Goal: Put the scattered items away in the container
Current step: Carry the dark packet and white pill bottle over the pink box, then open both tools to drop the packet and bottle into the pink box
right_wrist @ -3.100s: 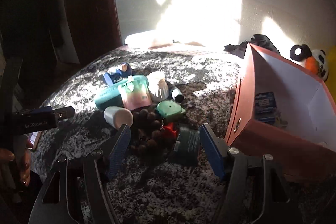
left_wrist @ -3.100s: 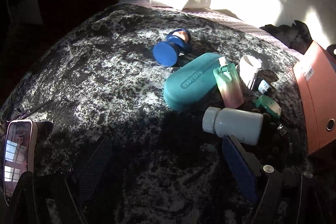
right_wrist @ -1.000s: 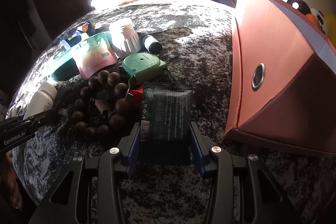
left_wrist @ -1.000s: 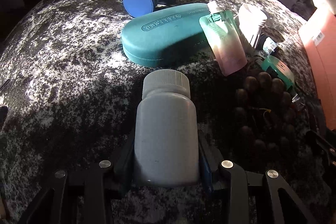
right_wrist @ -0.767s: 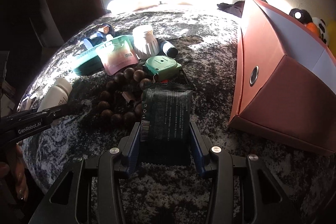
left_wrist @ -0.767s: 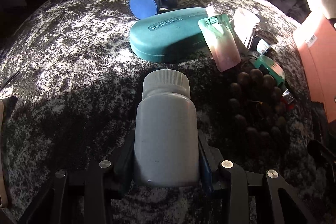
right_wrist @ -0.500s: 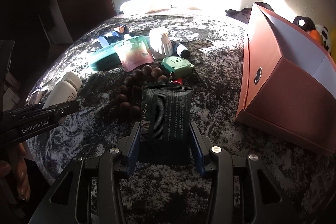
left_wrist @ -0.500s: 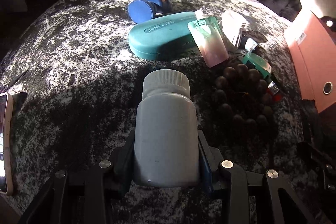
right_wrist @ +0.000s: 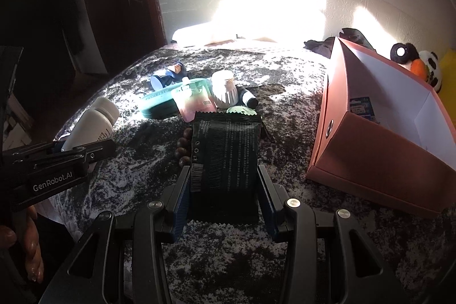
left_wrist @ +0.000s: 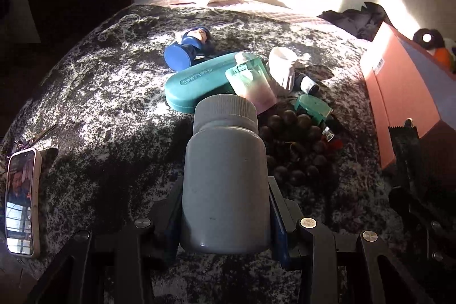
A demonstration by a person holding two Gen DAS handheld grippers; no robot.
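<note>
Both tongs loaded. Left tongs [left_wrist: 225, 215] clamped on the grey-white pill bottle [left_wrist: 225, 175], gripped low on the body near its base, cap end projecting forward and clear of the bed [left_wrist: 99, 93]. Right tongs [right_wrist: 223, 198] clamped on the dark foil sachet [right_wrist: 226, 150], held by its lower half, upper half free and unsupported. Landmark: the open orange box [right_wrist: 379, 150], the container; it sits on the bed to the right of both loads, near the sachet, further from the bottle, with some printed item already inside. Remaining clutter lies left of the box: teal case [left_wrist: 196, 81], pink-green pouch [left_wrist: 250, 87], white ribbed jar [left_wrist: 282, 67], small dark vial [left_wrist: 307, 81], green tape measure [left_wrist: 312, 106], dark bead string [left_wrist: 293, 144], blue figurine [left_wrist: 188, 47]. Risks, as judged: (1) smooth round bottle held near one end may pivot or slip out if swung fast toward the box; (2) the limp sachet may fold, or catch the near wall of the box if carried too low; (3) both tongs converging on the box opening together could collide; (4) a release before clearing the rim would drop the item on the bed beside the box. A phone [left_wrist: 21, 204] lies far left of the box; not a task item by my reading.
</note>
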